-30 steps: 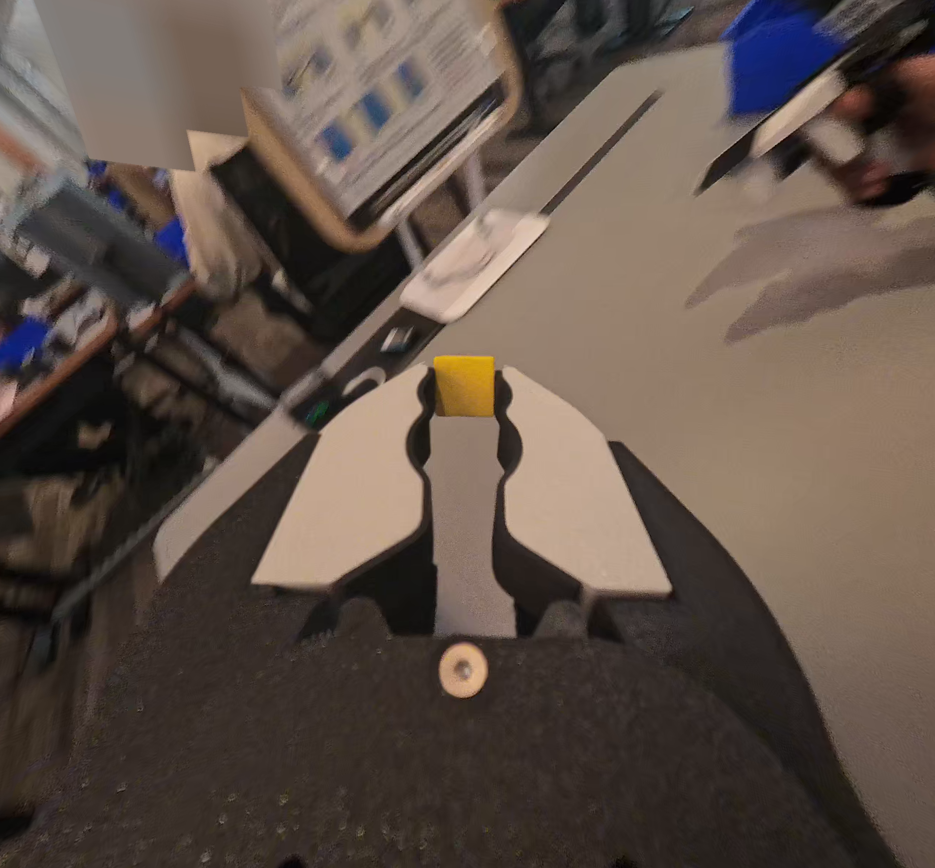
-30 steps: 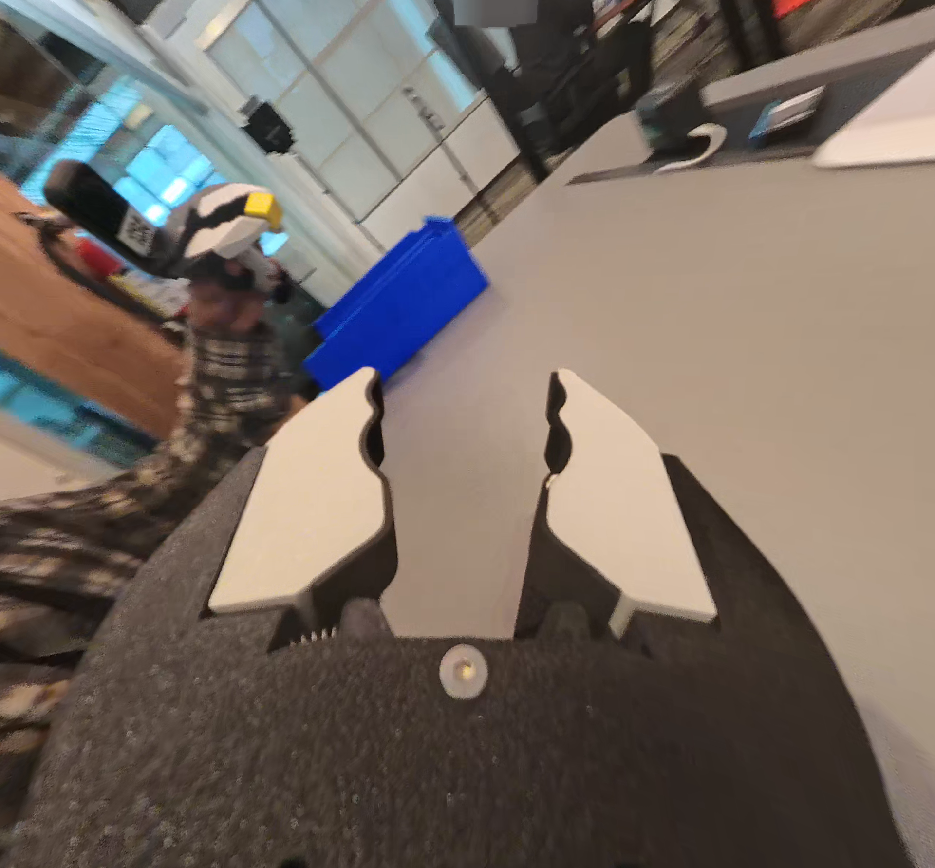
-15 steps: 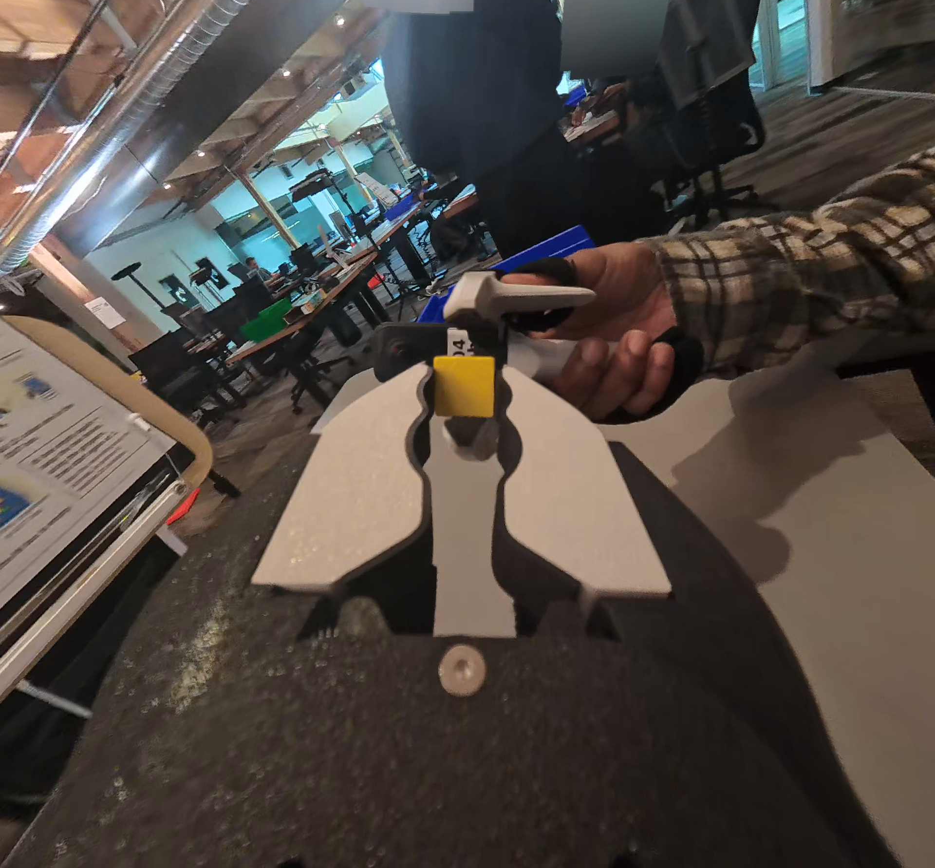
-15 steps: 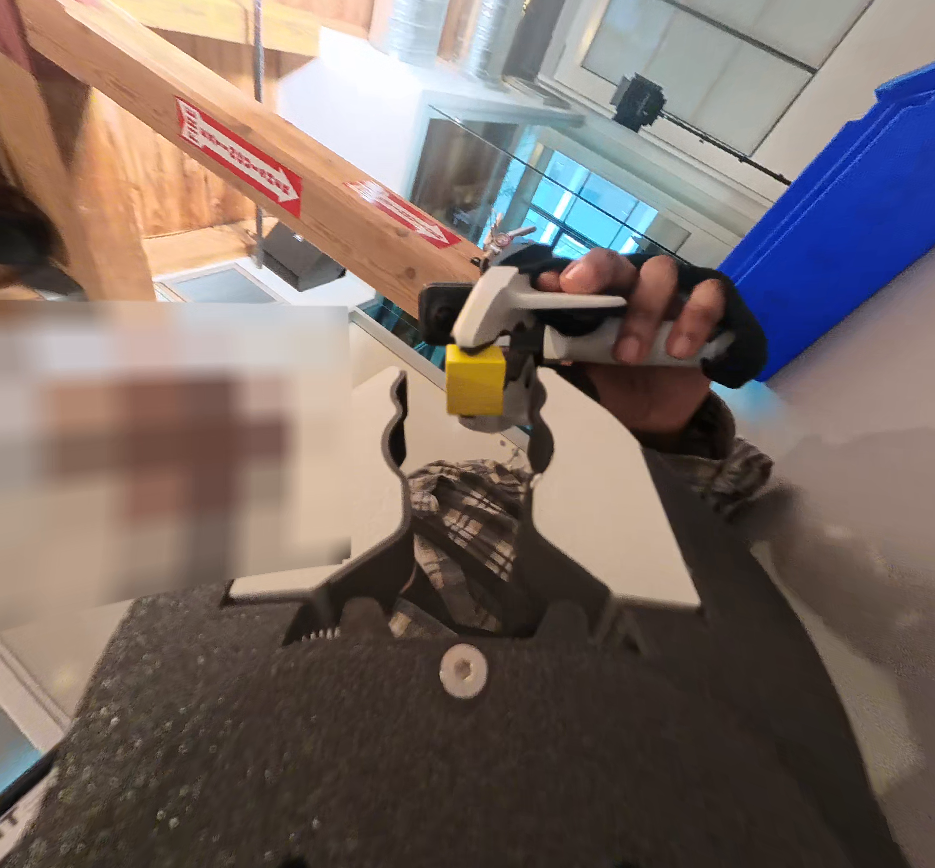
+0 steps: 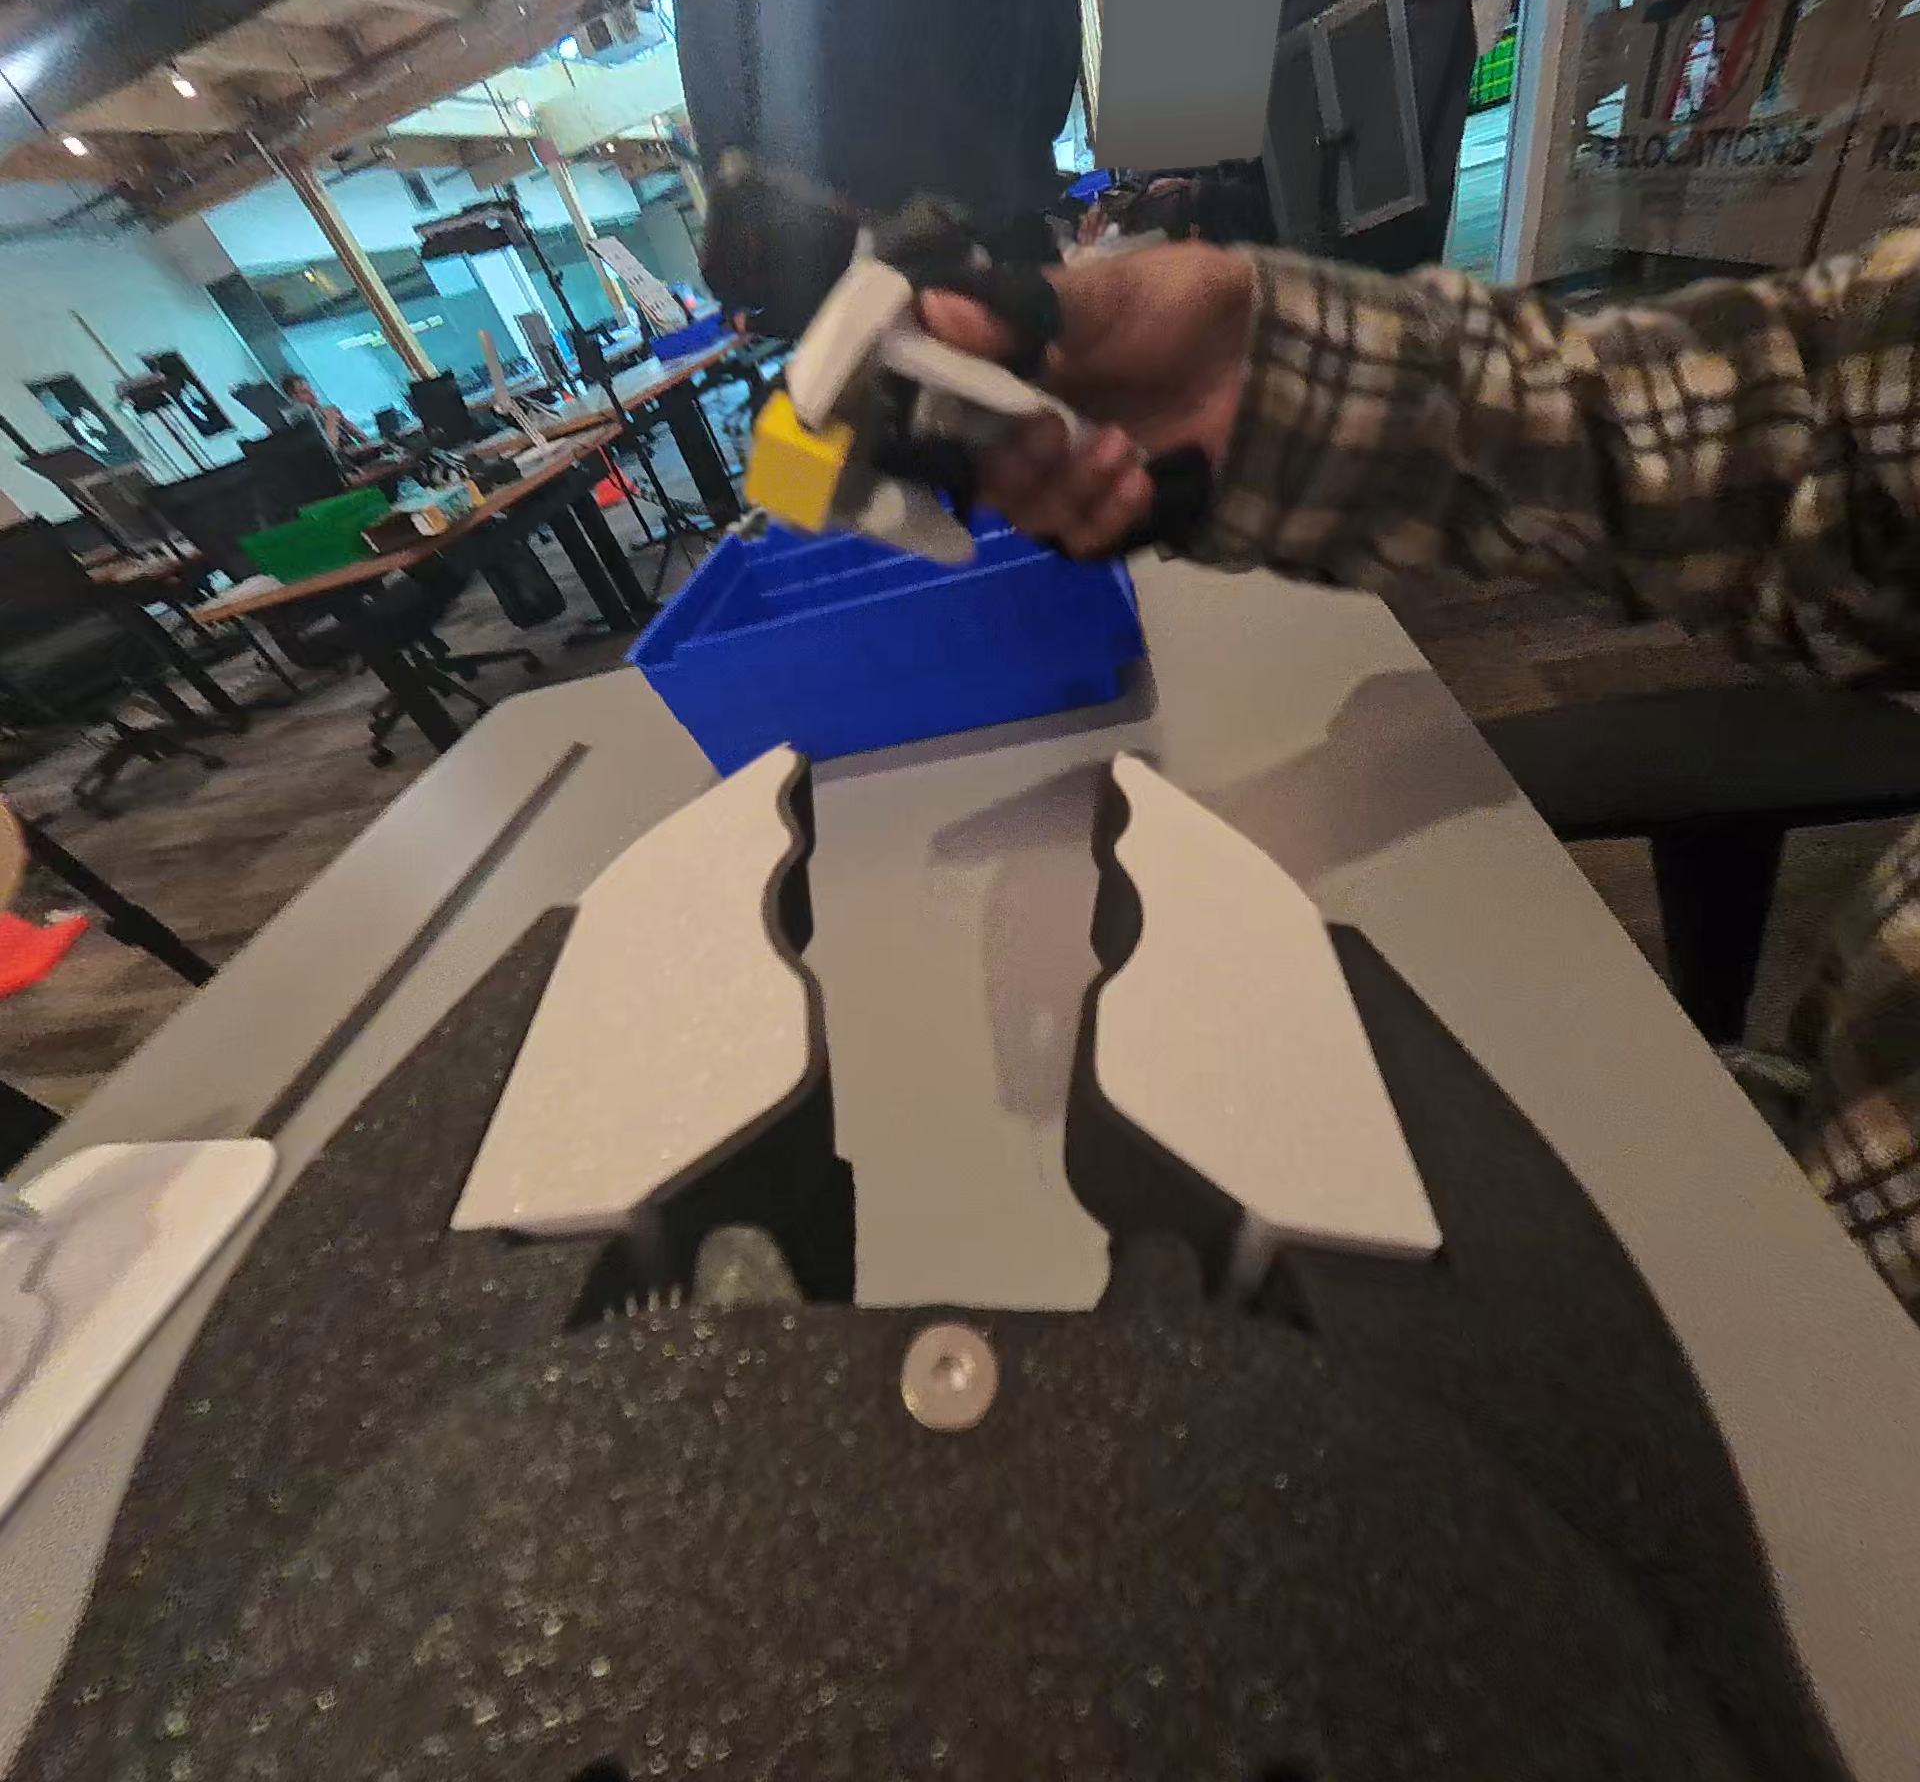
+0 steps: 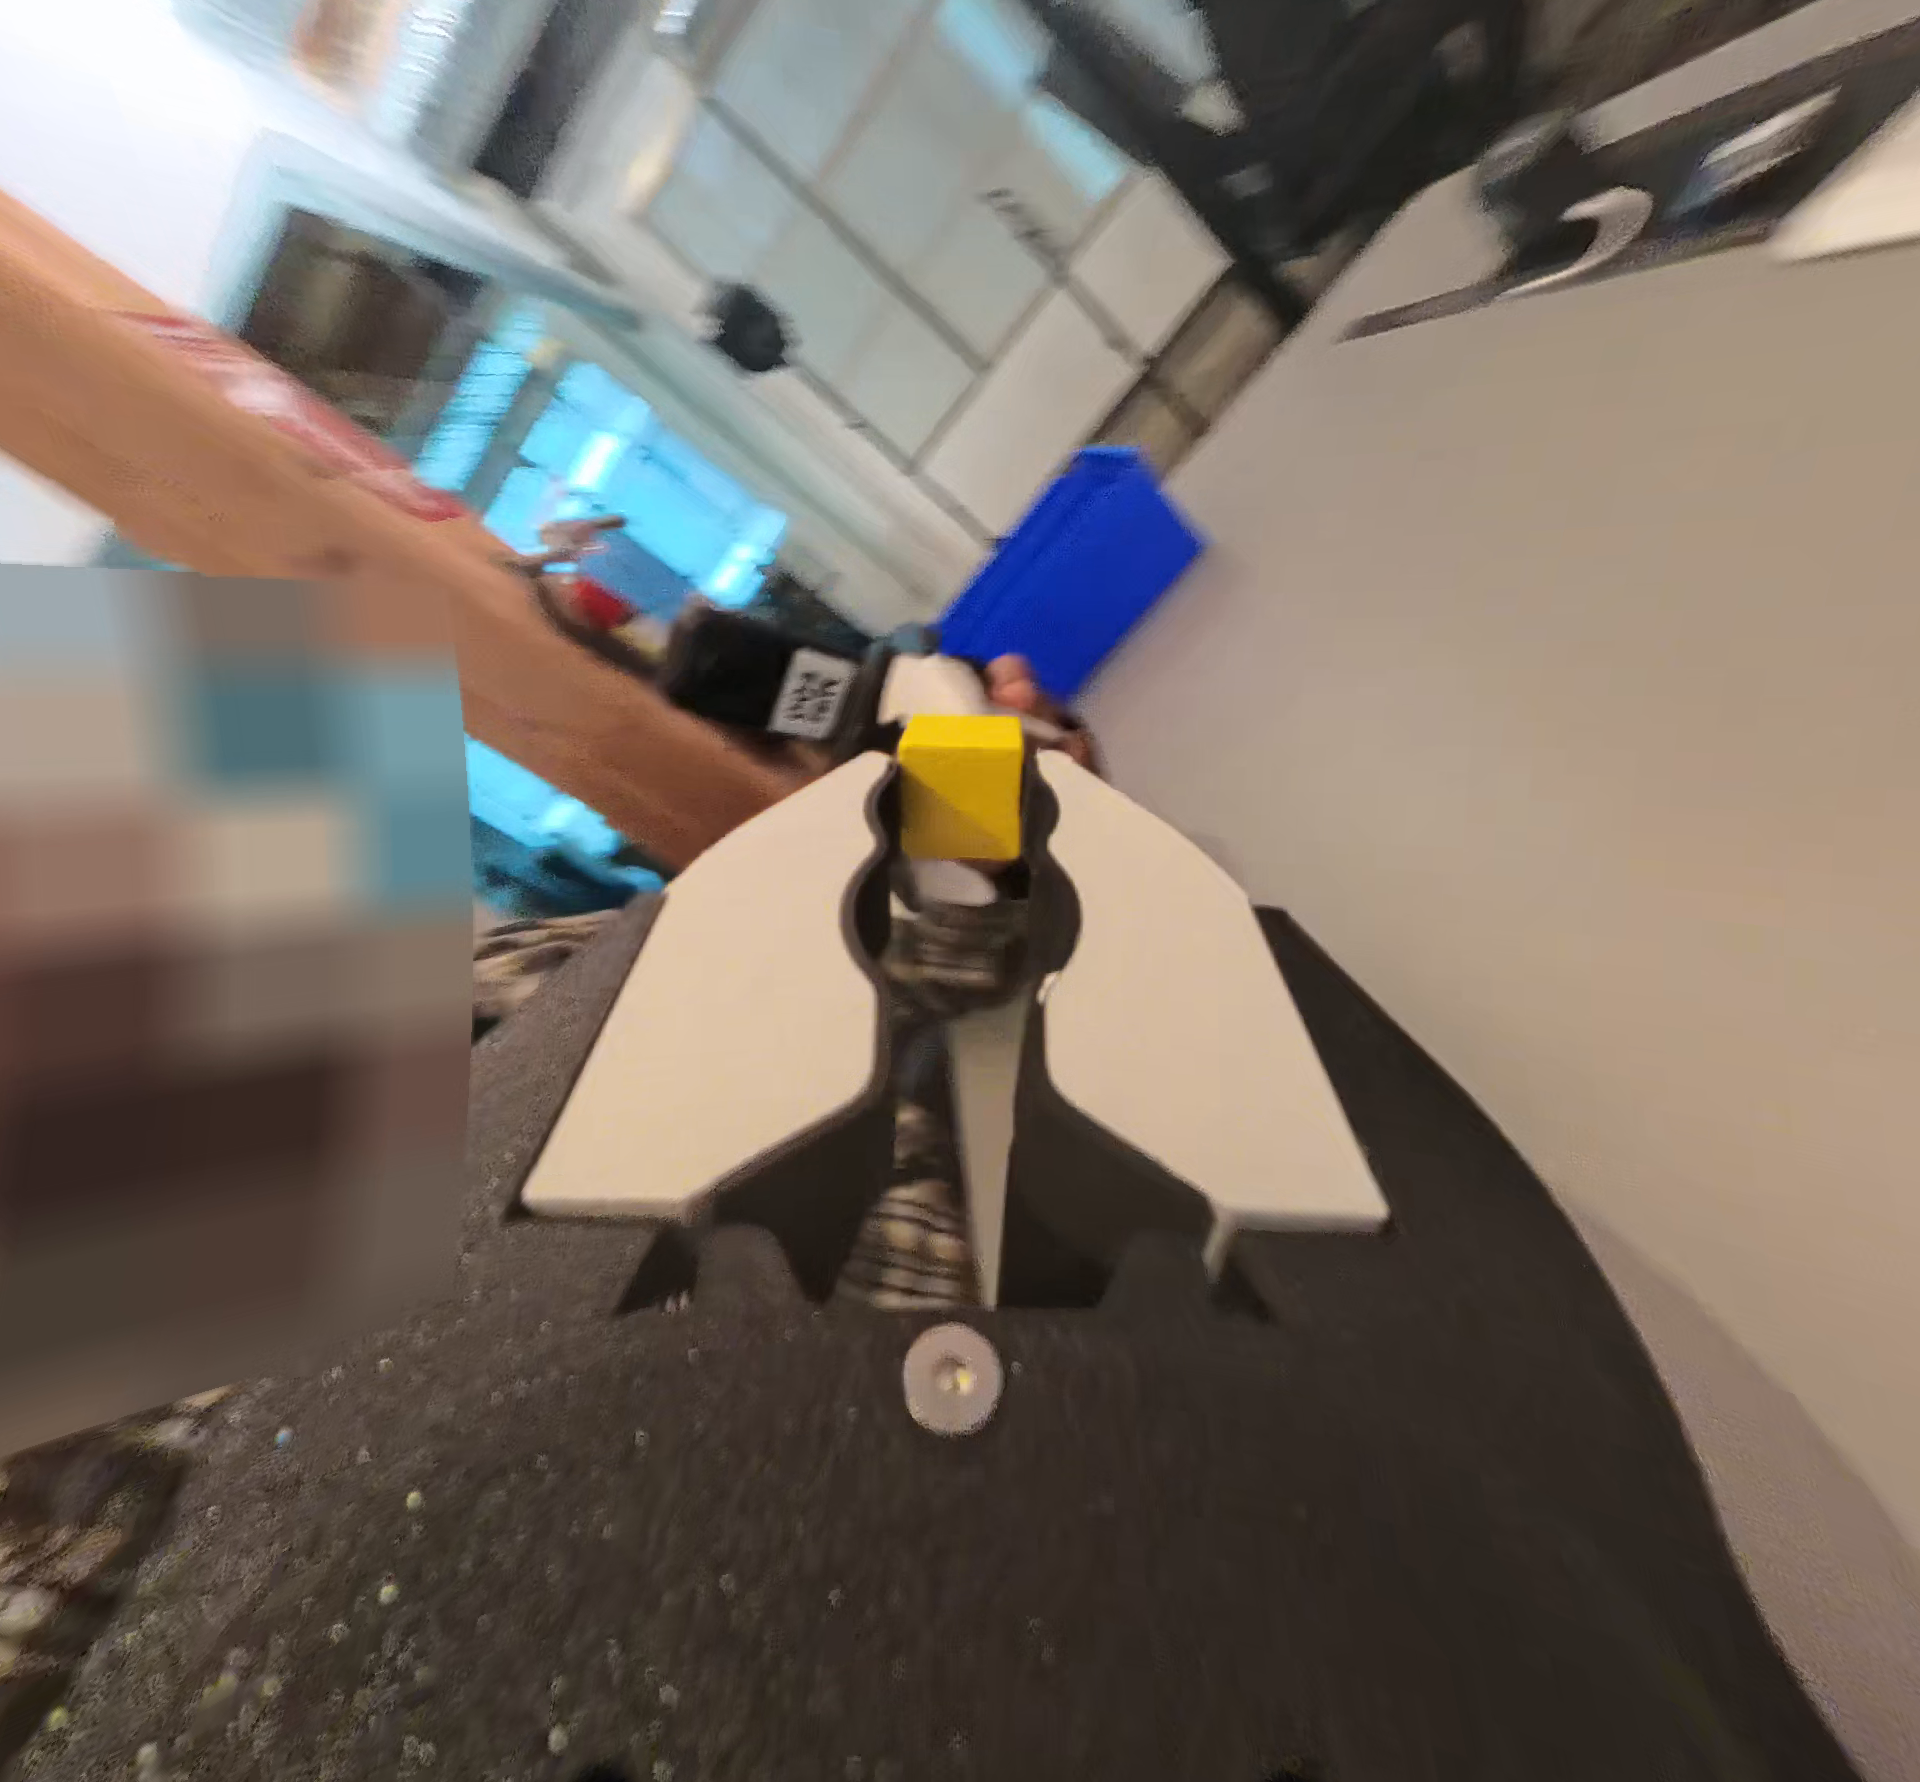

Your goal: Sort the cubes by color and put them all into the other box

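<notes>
My right gripper [image 6: 961, 776] is shut on a yellow cube [image 6: 956, 797] at its fingertips. In the left wrist view the same gripper [image 5: 847, 465], held by a hand in a plaid sleeve, carries the cube [image 5: 795, 475] in the air just above the near left corner of a blue box [image 5: 883, 662]. My left gripper [image 5: 956, 776] is open and empty, low over the grey table [image 5: 1351, 776], a short way in front of the box. The box [image 6: 1070, 569] also shows in the right wrist view. What the box holds is hidden.
A white flat object [image 5: 104, 1233] lies at the table's left edge beside a long dark slot [image 5: 447, 901]. The table's edges drop off left and right. Desks, chairs and a green bin [image 5: 312, 537] stand in the room behind.
The yellow cube passed from my left gripper to my right one. The left opened and drew back low over the table; the right shut on the cube and now holds it over the blue box.
</notes>
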The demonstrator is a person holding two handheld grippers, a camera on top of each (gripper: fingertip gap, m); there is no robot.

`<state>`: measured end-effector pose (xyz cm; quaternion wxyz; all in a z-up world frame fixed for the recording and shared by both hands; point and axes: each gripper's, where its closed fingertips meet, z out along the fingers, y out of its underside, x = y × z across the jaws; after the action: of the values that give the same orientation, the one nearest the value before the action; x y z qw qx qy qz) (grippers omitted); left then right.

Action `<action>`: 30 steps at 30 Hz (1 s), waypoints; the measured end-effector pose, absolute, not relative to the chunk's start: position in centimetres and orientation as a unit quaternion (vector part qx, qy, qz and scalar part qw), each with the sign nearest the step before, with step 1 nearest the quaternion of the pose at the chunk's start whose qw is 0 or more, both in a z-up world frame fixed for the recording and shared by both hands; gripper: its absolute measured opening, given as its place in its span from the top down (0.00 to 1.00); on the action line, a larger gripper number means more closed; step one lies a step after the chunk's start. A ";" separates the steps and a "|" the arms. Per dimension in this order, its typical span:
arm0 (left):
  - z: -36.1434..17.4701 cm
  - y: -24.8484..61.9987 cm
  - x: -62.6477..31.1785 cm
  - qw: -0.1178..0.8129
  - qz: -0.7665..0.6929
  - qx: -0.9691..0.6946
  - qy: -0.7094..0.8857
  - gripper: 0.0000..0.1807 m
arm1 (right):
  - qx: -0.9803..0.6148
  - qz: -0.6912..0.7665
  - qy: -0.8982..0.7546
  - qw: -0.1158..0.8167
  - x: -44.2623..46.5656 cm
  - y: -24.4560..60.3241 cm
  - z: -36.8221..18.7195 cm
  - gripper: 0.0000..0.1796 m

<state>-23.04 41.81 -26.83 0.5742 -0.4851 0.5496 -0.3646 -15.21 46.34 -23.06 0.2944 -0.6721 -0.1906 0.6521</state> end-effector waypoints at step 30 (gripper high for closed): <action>-35.4 35.9 -23.3 0.413 -0.309 -0.551 0.656 0.77 | -0.959 0.222 -0.099 0.146 9.1 58.6 -40.2 0.88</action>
<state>-23.29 35.90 -35.38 0.4131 -0.5505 0.6564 -0.3088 9.15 58.60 -40.20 0.1464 -0.9589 -0.0993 0.2218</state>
